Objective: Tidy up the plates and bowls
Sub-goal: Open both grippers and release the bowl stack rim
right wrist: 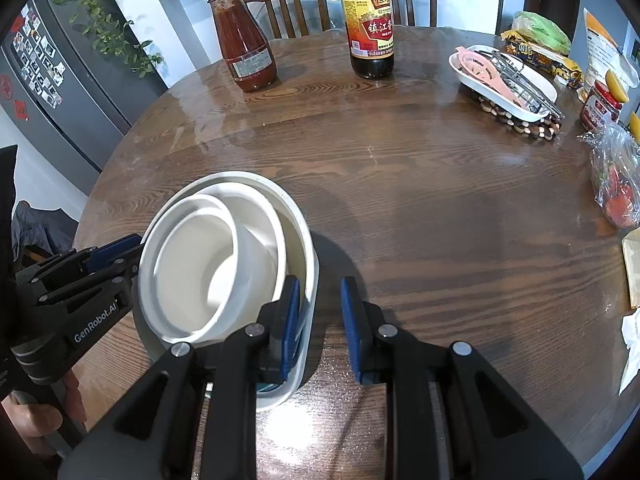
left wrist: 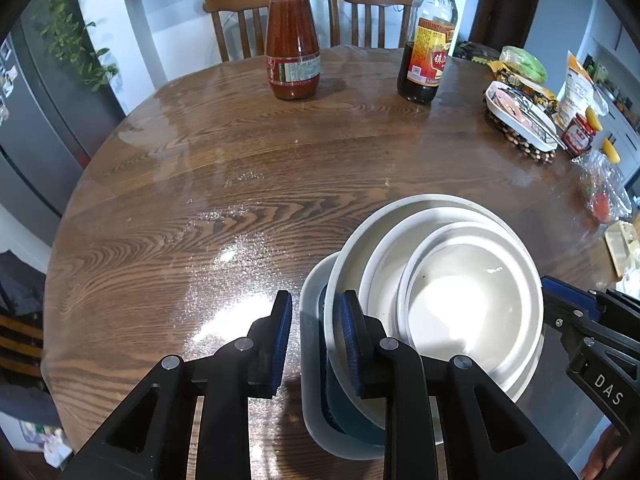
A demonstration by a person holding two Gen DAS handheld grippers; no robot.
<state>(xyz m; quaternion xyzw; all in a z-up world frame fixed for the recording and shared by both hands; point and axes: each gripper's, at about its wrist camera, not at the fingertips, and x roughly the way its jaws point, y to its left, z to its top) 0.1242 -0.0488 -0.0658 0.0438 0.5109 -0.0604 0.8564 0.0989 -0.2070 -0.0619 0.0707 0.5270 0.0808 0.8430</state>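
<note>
Blue pads of your left gripper point(left wrist: 316, 344) are sitting closest to the lens, spread a little, w/ the rim of the bottom dish point(left wrist: 310, 360) between them. Neither pad is clearly pressing: the left pad is standing off the rim w/ a gap showing, the right pad is lying inside against the big bowl point(left wrist: 352, 264). So no real pinch there, as far as I can judge.

Your right gripper point(right wrist: 320, 324) is straddling the opposite side of the stack. Its left pad is lying inside the dish rim point(right wrist: 310, 308); its right pad is standing apart over bare table point(right wrist: 440, 208). Jaws spread, nothing clamped.

Stack itself: three white bowls nesting, smallest bowl point(right wrist: 196, 264) innermost, all sitting in the bottom dish, which is resting on the table btwn your two grippers.

Risks, imo:
- Lifting now w/ loose jaws: the rim is likely slipping out, stack dropping.
- Gripping only the bottom dish: nested bowls are leaning off-centre, so tilting could be sliding them out.
- Uneven lift btwn hands: stack tipping toward the lower side.
- Glossy tabletop: a sideways nudge could be skating the whole pile.
</note>
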